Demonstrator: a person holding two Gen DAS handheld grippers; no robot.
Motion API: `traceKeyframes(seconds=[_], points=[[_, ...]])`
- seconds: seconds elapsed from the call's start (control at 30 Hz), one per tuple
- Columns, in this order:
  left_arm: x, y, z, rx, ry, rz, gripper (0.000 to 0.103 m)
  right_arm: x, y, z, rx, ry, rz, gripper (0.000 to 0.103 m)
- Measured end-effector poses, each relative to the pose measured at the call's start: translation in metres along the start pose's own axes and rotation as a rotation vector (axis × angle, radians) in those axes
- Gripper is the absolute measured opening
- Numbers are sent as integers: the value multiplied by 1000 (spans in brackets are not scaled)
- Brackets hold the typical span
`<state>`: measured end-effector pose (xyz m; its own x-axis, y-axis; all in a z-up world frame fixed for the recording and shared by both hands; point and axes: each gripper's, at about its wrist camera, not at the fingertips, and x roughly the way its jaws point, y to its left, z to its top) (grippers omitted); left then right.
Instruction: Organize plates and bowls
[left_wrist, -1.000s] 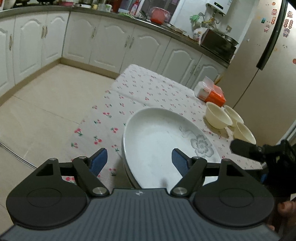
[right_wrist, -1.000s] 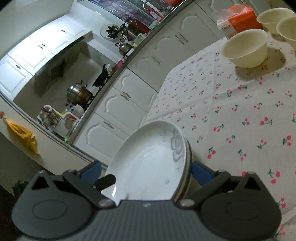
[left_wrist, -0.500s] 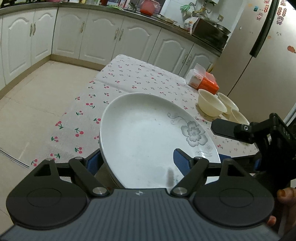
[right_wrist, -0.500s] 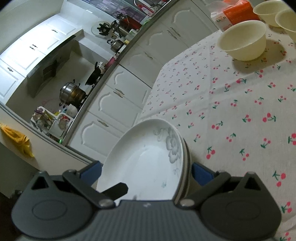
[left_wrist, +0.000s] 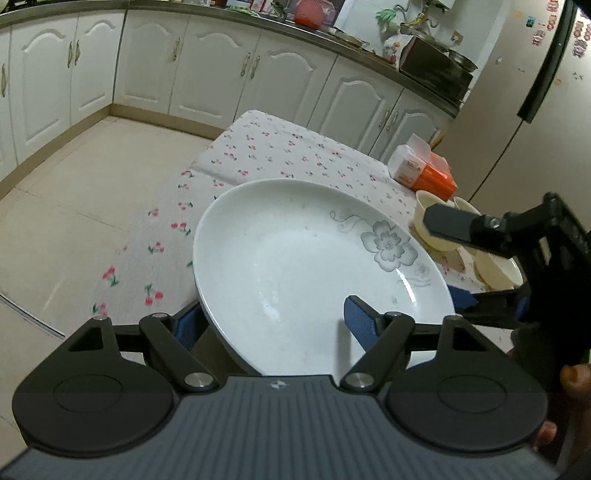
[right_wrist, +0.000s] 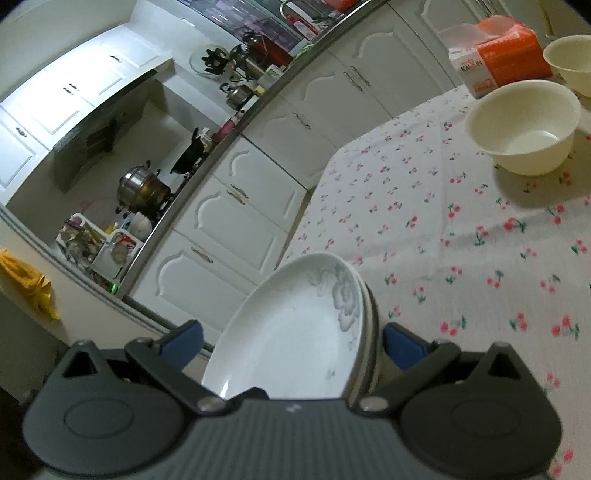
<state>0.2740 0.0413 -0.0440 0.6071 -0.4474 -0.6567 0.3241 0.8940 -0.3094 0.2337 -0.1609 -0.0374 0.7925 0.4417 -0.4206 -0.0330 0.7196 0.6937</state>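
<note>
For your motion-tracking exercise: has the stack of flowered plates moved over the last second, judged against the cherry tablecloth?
Yes. In the right wrist view the plate stack has been tipped up and lifted clear of the cherry tablecloth, held between both tools.

Both grippers' fingers (left_wrist: 360, 323) spread (wide)
</note>
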Motion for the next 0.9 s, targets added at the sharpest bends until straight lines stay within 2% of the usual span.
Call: traceKeyframes(seconds=[0.37,0.6,0.77,0.9], points=[[5,-2,2,23,-33,14,95,22,-12,11,24,0,-17,103],[-2,2,-1,21,-79,19,94,20,-9,7,-21,6,-27,102],[-13,3,-1,35,-111,60,97,2,-14,5,-16,-24,-49,102],[-30,0,-4,73,-148,111,97,-29,-20,1,-28,-93,-104,102]])
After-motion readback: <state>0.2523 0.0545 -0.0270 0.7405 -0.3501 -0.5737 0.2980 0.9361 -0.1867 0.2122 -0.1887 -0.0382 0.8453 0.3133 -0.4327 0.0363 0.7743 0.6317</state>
